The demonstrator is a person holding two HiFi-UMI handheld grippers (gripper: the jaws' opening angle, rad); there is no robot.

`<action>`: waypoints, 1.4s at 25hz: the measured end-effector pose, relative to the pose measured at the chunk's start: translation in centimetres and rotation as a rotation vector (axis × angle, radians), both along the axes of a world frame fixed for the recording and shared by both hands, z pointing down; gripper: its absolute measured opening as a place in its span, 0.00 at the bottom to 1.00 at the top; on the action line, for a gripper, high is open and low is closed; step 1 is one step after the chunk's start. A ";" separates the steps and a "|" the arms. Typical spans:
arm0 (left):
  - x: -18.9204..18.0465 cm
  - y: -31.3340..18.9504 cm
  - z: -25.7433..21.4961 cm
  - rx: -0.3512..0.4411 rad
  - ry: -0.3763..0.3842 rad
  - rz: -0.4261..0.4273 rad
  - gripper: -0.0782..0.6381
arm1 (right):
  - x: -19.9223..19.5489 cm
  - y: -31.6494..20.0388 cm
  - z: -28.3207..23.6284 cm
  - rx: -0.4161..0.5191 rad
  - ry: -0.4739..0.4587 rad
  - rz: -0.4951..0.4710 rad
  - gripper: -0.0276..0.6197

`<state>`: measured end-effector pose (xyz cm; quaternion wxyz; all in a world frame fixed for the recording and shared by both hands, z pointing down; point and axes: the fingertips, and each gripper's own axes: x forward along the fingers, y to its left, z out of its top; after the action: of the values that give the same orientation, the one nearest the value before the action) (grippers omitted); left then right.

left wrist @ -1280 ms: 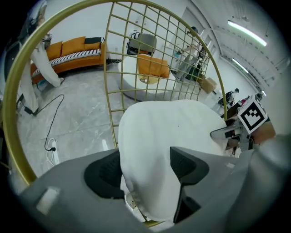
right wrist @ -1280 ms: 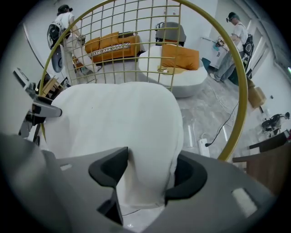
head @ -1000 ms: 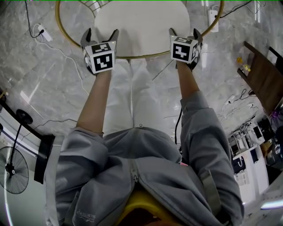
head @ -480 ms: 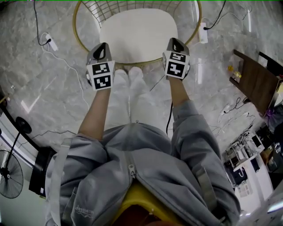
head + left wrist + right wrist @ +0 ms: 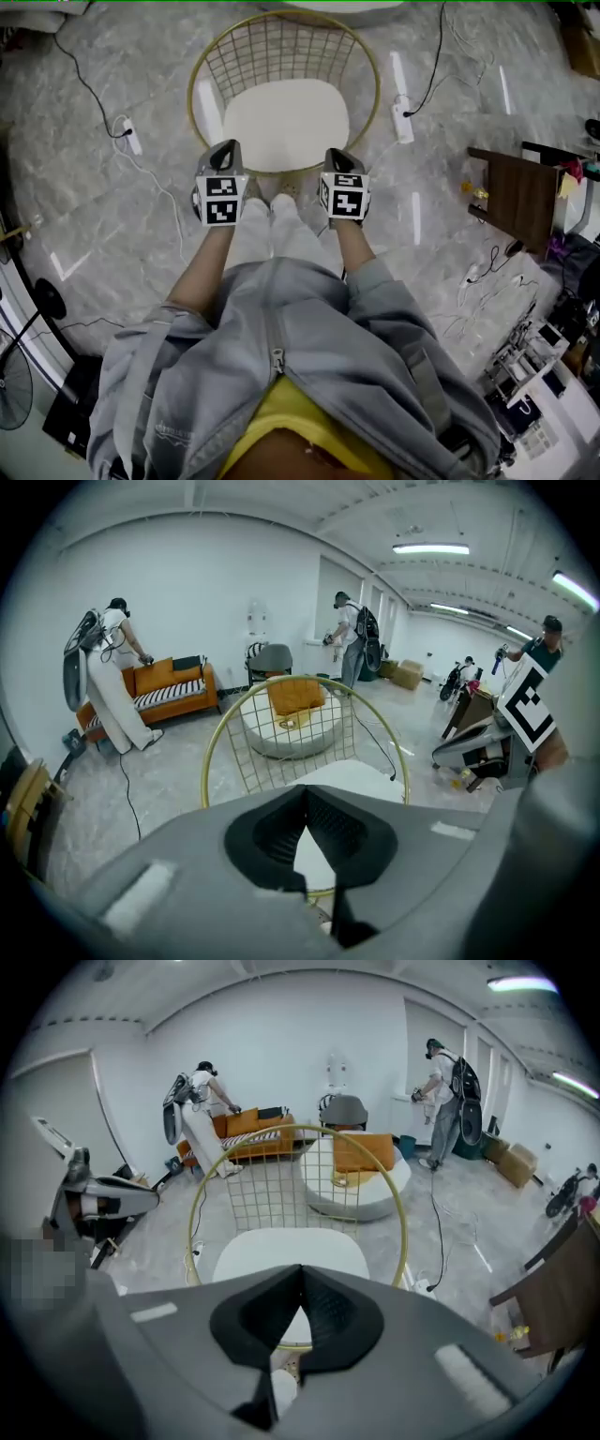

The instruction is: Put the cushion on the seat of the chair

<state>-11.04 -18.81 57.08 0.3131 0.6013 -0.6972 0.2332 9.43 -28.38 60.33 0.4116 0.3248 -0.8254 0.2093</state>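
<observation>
The white cushion [image 5: 286, 124] lies flat on the seat of the gold wire chair [image 5: 208, 67], filling most of the round seat inside the chair's rim, with the grid backrest rising at the chair's far side. Neither tool touches it.

The left tool [image 5: 225, 148] hangs just outside the chair's near rim, towards the chair's left front. Seen from its own camera, the left tool [image 5: 305, 791] has its two dark jaws pressed together at the tips with nothing between them; the cushion [image 5: 361, 775] and chair [image 5: 272, 747] show beyond them.

The right tool [image 5: 338, 155] hangs just outside the chair's near rim on the right front, level with the other. In the right gripper view this tool [image 5: 301, 1269] is likewise closed and empty, jaws meeting at the tips, with the cushion [image 5: 286, 1251] on the chair [image 5: 281, 1194] in front of it.

The person's white shoes [image 5: 275, 190] stand on the grey marbled floor [image 5: 122, 234] between the two tools, touching the chair's front edge or just short of it. A white power strip [image 5: 403, 120] lies on the floor just right of the chair, and a dark wooden furniture piece [image 5: 511, 197] stands well apart to the chair's right
</observation>
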 end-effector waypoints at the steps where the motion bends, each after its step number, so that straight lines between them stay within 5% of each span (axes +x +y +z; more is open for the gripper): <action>1: 0.4 0.1 -0.9 0.009 -0.010 0.014 0.12 | -0.3 0.3 -1.1 0.019 -0.013 -0.017 0.04; 7: 1.8 -0.4 -8.0 0.141 -0.061 0.051 0.12 | -2.2 -0.2 -9.6 0.180 -0.128 -0.050 0.04; 22: 3.6 -2.2 -30.4 0.653 -0.186 0.043 0.12 | -4.0 -1.0 -33.1 0.595 -0.464 -0.071 0.04; 27: 3.5 -1.4 -34.8 0.737 -0.228 0.030 0.12 | -4.9 0.5 -37.5 0.660 -0.548 -0.110 0.04; 35: 4.1 -1.0 -34.8 0.745 -0.222 0.022 0.12 | -5.0 1.3 -37.8 0.667 -0.557 -0.148 0.04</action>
<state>-6.98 -19.85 22.26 -0.0068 0.6524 -0.7572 0.0311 4.41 -27.04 22.56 0.0599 0.3111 -0.9483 -0.0191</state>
